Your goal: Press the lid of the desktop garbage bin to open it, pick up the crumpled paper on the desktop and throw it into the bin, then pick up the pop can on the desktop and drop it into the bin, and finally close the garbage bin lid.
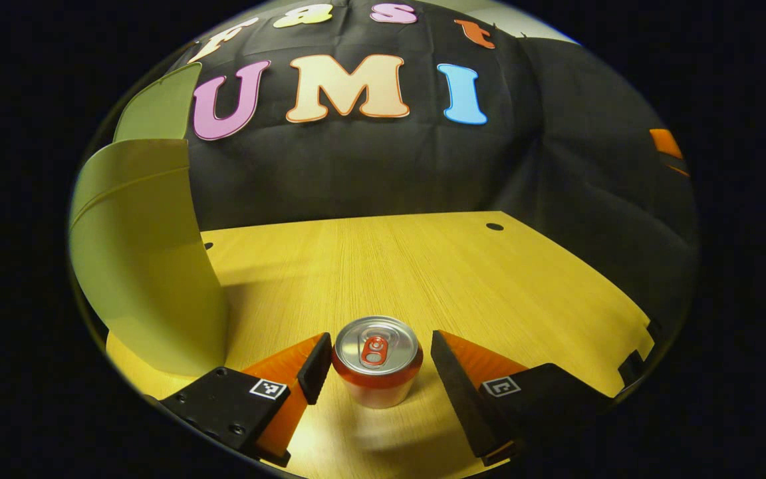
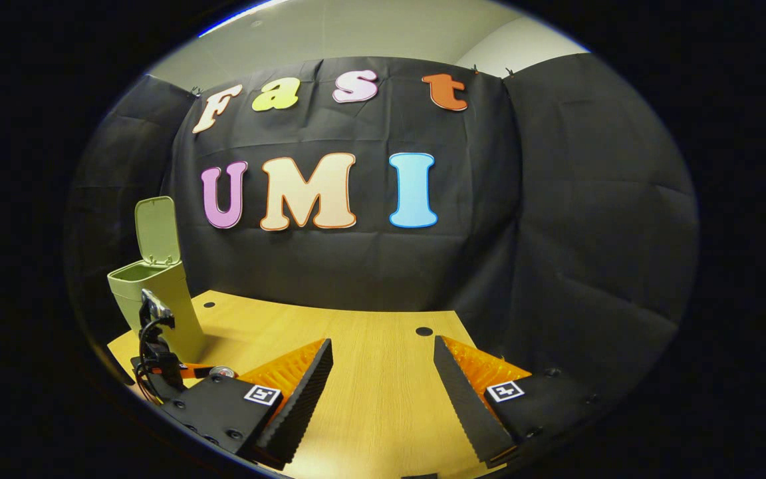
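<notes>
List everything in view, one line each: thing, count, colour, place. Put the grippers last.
pop can: one, silver top with red tab and red body, upright on the desktop between the left gripper's fingers.
garbage bin: one, pale green, lid up, at the desktop's far left corner in the right gripper view.
desktop: one, light wood grain, with small dark round holes near the back edge.
left gripper: one, open, fingers either side of the can, not pressing on it.
right gripper: one, open, over bare desktop, nothing between its fingers.
</notes>
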`<state>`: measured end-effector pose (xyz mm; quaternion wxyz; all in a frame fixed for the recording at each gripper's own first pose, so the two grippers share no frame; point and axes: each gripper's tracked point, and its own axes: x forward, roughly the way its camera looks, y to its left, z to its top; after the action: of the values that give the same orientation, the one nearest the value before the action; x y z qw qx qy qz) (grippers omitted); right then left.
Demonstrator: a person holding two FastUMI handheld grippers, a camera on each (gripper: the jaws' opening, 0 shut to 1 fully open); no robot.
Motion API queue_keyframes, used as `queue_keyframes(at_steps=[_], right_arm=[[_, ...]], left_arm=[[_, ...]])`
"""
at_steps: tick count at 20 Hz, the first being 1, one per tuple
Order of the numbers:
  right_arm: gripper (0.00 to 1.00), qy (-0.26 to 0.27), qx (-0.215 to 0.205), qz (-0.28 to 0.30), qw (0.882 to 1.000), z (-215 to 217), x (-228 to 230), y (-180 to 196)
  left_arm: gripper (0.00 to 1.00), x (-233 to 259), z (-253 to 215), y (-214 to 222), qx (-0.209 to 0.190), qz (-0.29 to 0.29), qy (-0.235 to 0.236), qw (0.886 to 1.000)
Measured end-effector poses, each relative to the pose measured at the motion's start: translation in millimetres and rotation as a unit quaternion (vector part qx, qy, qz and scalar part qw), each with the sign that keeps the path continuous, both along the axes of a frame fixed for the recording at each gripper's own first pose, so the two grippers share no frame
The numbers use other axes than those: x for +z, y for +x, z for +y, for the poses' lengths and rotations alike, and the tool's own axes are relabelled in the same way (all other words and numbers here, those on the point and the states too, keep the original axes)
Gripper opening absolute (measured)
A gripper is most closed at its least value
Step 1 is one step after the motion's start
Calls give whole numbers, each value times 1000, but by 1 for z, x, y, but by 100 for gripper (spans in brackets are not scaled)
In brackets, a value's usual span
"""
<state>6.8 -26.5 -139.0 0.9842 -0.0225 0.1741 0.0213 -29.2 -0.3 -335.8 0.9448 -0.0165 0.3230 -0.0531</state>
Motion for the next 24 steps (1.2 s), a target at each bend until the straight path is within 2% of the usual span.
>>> queue_keyframes(at_steps=[1,2,3,8,14,16,21,24], right_arm=[[96,-2,1,0,1000,0,1,0],[96,-3,2,0,1000,1,0,-1],[96,-4,3,-1,1000,1,1,-2],[96,9,14,-8,1000,16,2,2],[96,24,28,-10,999,33,-4,3],[96,31,31,-12,999,39,-4,7],[96,42,35,-15,998,45,-5,13],[96,46,39,-15,998,50,-7,16]], left_arm=[[90,-2,-1,0,-1,0,-1,1000],[78,-2,0,3,-2,-5,-2,1000],[78,5,1,3,-2,-4,0,1000],[77,55,2,26,-12,-53,4,999],[77,133,17,63,-5,-128,3,992],[77,170,30,80,4,-163,2,987],[77,218,54,98,17,-208,15,978],[77,254,86,107,41,-245,30,968]])
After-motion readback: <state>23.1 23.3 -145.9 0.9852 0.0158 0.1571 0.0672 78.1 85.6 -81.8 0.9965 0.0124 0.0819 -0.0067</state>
